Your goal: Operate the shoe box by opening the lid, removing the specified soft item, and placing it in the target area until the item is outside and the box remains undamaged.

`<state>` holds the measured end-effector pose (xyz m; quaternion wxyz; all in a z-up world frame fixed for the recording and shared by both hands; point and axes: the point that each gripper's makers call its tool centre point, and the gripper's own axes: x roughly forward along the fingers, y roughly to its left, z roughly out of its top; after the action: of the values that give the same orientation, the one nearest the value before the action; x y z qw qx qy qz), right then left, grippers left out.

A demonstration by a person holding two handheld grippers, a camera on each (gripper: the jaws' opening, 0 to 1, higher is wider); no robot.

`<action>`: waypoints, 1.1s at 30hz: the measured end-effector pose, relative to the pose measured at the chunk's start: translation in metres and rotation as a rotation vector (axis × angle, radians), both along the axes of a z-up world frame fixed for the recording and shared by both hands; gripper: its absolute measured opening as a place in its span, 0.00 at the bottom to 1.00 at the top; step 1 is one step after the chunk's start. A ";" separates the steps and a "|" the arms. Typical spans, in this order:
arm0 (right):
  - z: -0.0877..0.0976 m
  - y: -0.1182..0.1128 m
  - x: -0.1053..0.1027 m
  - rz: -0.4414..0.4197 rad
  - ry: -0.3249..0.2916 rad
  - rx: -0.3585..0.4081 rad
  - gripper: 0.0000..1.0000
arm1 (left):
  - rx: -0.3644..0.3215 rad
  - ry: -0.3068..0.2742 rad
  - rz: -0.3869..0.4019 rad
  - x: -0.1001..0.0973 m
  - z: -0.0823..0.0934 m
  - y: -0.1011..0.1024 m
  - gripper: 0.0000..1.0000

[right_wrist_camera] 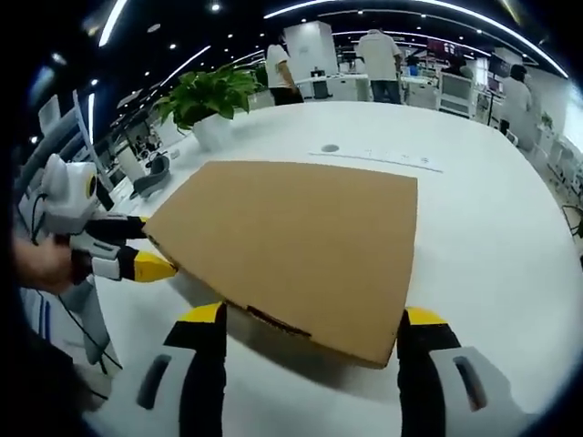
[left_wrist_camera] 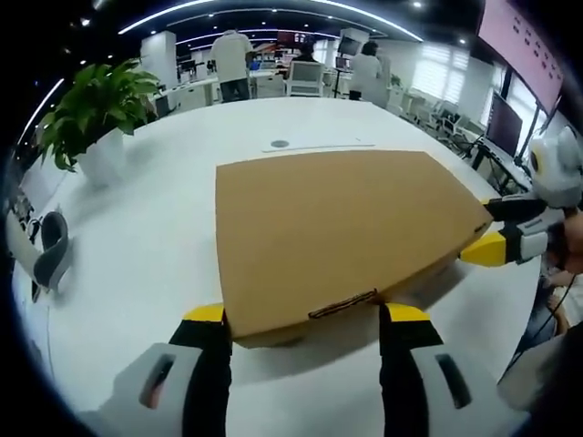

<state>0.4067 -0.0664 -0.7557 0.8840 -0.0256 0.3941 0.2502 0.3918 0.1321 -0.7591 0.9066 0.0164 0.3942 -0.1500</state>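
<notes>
A flat brown cardboard shoe box [left_wrist_camera: 337,228] lies on the white table [left_wrist_camera: 155,246] with its lid down. My left gripper [left_wrist_camera: 305,314] is open; its yellow-tipped jaws straddle the box's near edge, one on each side. My right gripper [left_wrist_camera: 489,228] comes in from the right at the box's far corner, one jaw above the lid edge and the yellow one below. In the right gripper view the box [right_wrist_camera: 291,237] fills the middle, my right gripper [right_wrist_camera: 312,316] stands open around its near edge, and my left gripper [right_wrist_camera: 144,246] sits at the box's left corner.
A potted plant [left_wrist_camera: 96,118] stands at the table's far left, with a grey headset-like object [left_wrist_camera: 50,255] nearer. A round cable port [left_wrist_camera: 280,144] sits beyond the box. People, desks and chairs [left_wrist_camera: 305,77] line the background; monitors [left_wrist_camera: 506,123] are on the right.
</notes>
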 end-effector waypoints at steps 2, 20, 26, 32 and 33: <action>0.000 -0.003 0.001 -0.004 -0.009 0.016 0.76 | -0.027 0.020 0.014 -0.002 -0.002 -0.001 0.68; 0.029 0.000 -0.020 -0.101 0.014 0.231 0.84 | -0.394 0.018 0.211 -0.008 0.031 0.001 0.99; 0.037 0.000 -0.024 -0.119 0.029 0.260 0.80 | -0.636 -0.004 0.252 -0.012 0.056 -0.011 0.99; 0.047 -0.004 -0.022 -0.249 0.072 0.385 0.93 | -0.711 0.049 0.344 -0.016 0.047 -0.006 0.99; 0.047 -0.005 -0.022 -0.252 0.068 0.393 0.93 | -0.717 0.050 0.356 -0.016 0.046 -0.005 0.99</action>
<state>0.3851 -0.0714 -0.7084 0.8824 0.2050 0.3674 0.2105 0.3762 0.1273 -0.7134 0.8568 -0.3731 0.3356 -0.1188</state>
